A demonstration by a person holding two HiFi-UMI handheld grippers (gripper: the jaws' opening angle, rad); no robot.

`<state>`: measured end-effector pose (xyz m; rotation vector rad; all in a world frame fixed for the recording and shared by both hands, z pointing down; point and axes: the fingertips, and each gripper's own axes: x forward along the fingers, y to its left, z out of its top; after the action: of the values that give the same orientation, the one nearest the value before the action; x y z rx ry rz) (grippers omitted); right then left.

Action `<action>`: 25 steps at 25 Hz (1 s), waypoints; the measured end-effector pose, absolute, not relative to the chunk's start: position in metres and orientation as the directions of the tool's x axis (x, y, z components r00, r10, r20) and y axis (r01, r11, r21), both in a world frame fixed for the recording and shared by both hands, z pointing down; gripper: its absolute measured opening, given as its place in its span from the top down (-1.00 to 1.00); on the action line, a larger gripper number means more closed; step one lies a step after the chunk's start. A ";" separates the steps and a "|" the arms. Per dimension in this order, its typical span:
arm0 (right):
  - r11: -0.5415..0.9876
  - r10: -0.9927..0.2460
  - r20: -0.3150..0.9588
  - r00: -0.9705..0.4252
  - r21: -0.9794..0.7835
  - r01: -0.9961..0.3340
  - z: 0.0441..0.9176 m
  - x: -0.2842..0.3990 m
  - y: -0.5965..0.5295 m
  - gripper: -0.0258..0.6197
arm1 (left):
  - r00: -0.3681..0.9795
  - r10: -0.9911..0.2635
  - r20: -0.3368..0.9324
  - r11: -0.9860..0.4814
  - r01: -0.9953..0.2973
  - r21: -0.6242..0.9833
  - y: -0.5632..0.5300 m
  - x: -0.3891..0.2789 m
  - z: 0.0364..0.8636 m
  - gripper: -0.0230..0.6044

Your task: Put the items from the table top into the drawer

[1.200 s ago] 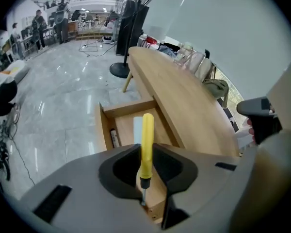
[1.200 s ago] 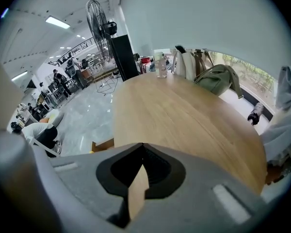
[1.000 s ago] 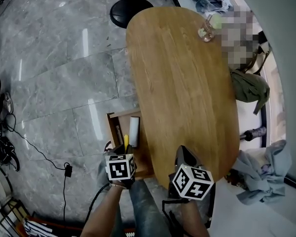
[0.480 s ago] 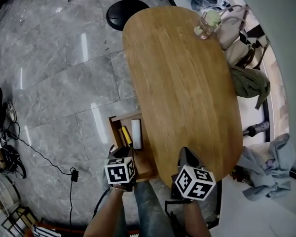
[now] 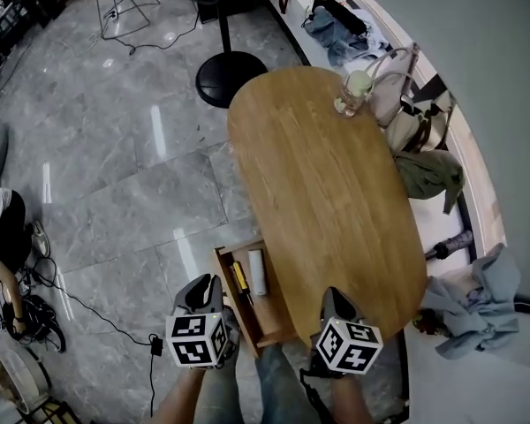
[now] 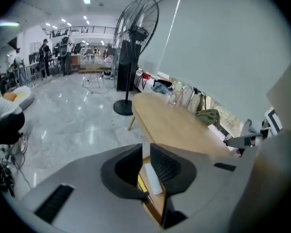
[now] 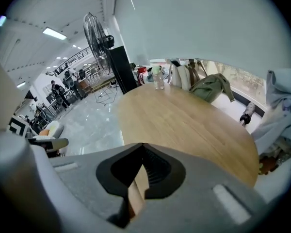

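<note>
The yellow-handled screwdriver (image 5: pixel 238 279) and the white oblong bar (image 5: pixel 258 272) lie side by side in the open wooden drawer (image 5: pixel 274 321) under the oval wooden bench (image 5: pixel 327 210). The left hand-held gripper (image 6: pixel 145 152) has lifted clear of the drawer. Its jaws have just been closing to a narrow gap, with nothing between them. The right hand-held gripper (image 7: pixel 143 147) is closed and empty at the bench's near end. Only a clear glass jar (image 5: pixel 352 95) stands on the bench, at its far end, so it is probably next.

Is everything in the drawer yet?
Nearly. A yellow screwdriver and a white bar lie in the open drawer. Both claws are empty: the left claw has just been closing, the right claw is shut. Only a clear jar stands at the table's far end.
</note>
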<state>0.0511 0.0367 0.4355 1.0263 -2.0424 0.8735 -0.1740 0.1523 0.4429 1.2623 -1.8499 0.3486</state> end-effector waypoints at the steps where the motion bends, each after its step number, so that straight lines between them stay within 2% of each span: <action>1: 0.461 -0.405 0.788 -0.463 -0.261 -0.848 0.420 0.049 0.035 0.91 | -0.143 -0.645 0.751 0.437 -0.875 0.208 0.150 -0.181 0.422 0.80; 7: 0.459 -0.509 0.705 -0.494 -0.263 -0.849 0.317 0.047 0.031 0.91 | -0.185 -0.738 0.649 0.345 -0.930 0.128 0.146 -0.201 0.300 0.89; 13: 0.483 -0.585 0.646 -0.491 -0.209 -0.850 0.240 0.051 0.030 0.91 | -0.221 -0.810 0.543 0.350 -0.925 0.145 0.145 -0.224 0.209 0.91; 20: 0.474 -0.626 0.612 -0.484 -0.194 -0.859 0.202 0.050 0.033 0.91 | -0.201 -0.835 0.512 0.322 -0.933 0.160 0.146 -0.233 0.176 0.91; 25: 0.459 -0.683 0.593 -0.425 -0.104 -0.883 0.184 0.050 0.031 0.91 | -0.185 -0.846 0.501 0.301 -0.940 0.161 0.147 -0.237 0.165 0.91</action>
<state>0.0495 0.0310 0.1841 1.3068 -2.2380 0.5613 -0.2368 0.1471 0.1653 1.5835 -2.0726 0.2478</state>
